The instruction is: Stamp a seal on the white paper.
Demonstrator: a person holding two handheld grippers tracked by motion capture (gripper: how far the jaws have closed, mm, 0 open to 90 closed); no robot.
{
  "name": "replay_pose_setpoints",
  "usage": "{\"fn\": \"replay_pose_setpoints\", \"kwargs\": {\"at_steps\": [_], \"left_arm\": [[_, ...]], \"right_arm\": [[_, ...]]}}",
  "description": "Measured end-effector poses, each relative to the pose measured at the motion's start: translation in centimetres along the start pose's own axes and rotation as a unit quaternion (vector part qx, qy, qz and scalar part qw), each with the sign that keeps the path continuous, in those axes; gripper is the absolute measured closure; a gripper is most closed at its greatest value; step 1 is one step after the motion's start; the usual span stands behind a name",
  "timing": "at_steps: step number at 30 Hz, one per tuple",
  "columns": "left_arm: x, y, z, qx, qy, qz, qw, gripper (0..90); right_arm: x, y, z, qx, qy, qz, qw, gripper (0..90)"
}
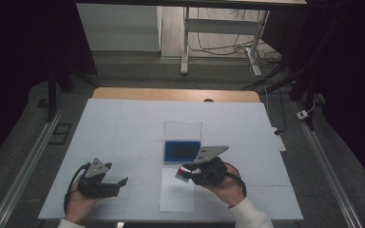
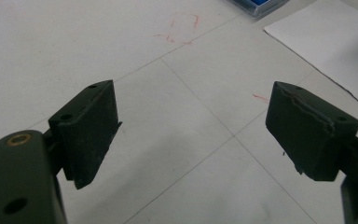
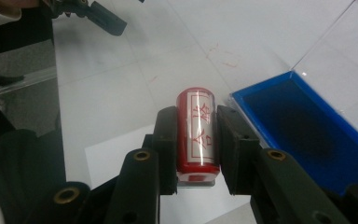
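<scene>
On the left of the white worktop (image 1: 123,123), the left gripper (image 1: 116,183) lies low in the person's hand, pointing right, its jaws spread wide with nothing between them. Right of it a white paper sheet (image 1: 176,197) lies flat. Above that sheet the right gripper (image 1: 186,172), angled leftward, has its jaws pinching a red stamp (image 3: 196,130) with red characters on a white label, too stylised to read. A blue ink pad (image 1: 182,151) sits open just beyond.

left tool (image 1: 121,182): jaws wide apart, low | right tool (image 1: 184,172): jaws clamped, raised
</scene>
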State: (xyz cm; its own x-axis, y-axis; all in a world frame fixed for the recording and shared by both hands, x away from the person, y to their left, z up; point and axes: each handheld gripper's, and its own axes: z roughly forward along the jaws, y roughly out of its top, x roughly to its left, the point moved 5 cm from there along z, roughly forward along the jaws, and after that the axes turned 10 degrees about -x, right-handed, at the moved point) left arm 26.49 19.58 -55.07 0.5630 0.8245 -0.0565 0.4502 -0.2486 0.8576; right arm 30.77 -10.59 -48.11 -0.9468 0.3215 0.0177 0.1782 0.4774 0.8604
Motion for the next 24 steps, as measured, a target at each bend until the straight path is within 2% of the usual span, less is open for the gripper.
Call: {"fn": "replay_pose_setpoints", "kwargs": {"at_steps": [24], "left_arm": [[0.1, -0.1, 0.1, 0.004, 0.000, 0.002, 1.0000, 17.3]], "right_arm": [[1.2, -1.9, 2.7, 0.044, 0.005, -0.019, 0.9988, 69.3]]}}
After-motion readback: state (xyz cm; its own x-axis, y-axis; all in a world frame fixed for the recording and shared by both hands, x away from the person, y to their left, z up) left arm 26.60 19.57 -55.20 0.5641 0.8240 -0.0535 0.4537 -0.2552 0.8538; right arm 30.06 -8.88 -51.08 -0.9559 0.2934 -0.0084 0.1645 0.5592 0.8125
